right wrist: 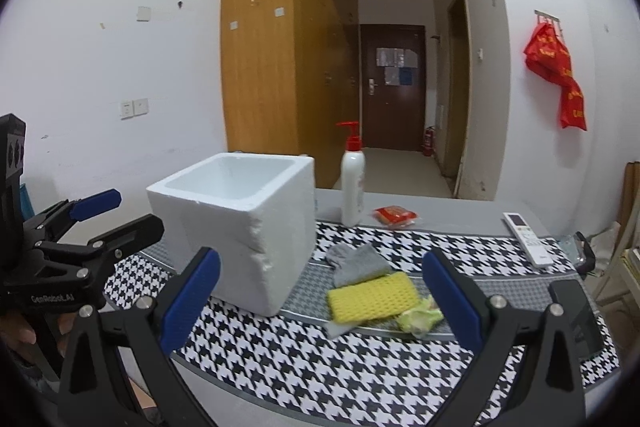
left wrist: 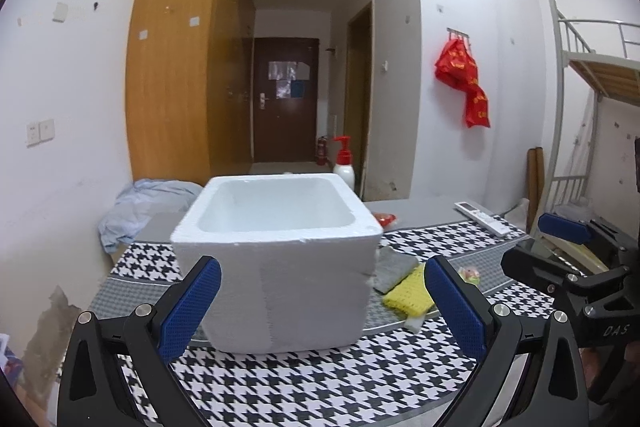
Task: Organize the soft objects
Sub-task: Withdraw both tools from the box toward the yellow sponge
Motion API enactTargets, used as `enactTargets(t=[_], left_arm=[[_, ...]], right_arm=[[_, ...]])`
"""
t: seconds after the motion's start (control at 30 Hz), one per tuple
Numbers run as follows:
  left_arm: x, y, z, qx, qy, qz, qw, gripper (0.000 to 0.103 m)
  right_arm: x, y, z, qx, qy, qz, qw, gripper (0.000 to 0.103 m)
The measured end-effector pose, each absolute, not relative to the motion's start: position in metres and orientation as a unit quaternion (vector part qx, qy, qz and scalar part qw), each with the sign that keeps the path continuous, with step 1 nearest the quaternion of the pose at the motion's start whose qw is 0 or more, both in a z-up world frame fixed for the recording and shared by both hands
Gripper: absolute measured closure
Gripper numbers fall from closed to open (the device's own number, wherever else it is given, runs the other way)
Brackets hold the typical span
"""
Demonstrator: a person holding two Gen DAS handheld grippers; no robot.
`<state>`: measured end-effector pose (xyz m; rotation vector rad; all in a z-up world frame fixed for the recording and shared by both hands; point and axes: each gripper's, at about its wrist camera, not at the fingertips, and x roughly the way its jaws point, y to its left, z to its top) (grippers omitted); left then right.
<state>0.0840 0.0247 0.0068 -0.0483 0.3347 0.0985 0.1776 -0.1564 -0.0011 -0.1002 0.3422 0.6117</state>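
A white foam box (left wrist: 276,267) (right wrist: 240,211) stands open-topped on the houndstooth mat (right wrist: 320,355), and its inside looks empty. Right of it lie a grey cloth (right wrist: 358,263) (left wrist: 394,267), a yellow sponge (right wrist: 372,297) (left wrist: 408,293) and a crumpled light-green soft item (right wrist: 420,317). My left gripper (left wrist: 323,267) (right wrist: 128,215) hovers open just in front of the box, holding nothing. My right gripper (right wrist: 322,259) (left wrist: 536,243) is open and empty, short of the sponge and cloth.
Behind the box stands a white pump bottle with a red top (right wrist: 352,187). A red packet (right wrist: 396,215) and a white remote (right wrist: 528,237) lie at the back right. A dark flat object (right wrist: 572,315) rests near the right edge. Light-blue fabric (left wrist: 144,207) is heaped at the left.
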Motion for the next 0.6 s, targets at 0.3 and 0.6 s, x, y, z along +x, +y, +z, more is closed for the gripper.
enactTargets(t=[0.3,0.6], left_arm=[[0.087,0.014,0.003,-0.023,0.166,0.026,0.986,0.001],[0.098,-0.003,-0.004,-0.013,0.18,-0.008,0.984,0.001]], right_arm=[[0.175,-0.173,-0.006,-0.048,0.177,0.271,0.945,0.001],[0.179,-0.19,-0.013,-0.036,0.186,0.25,0.949,0.001]])
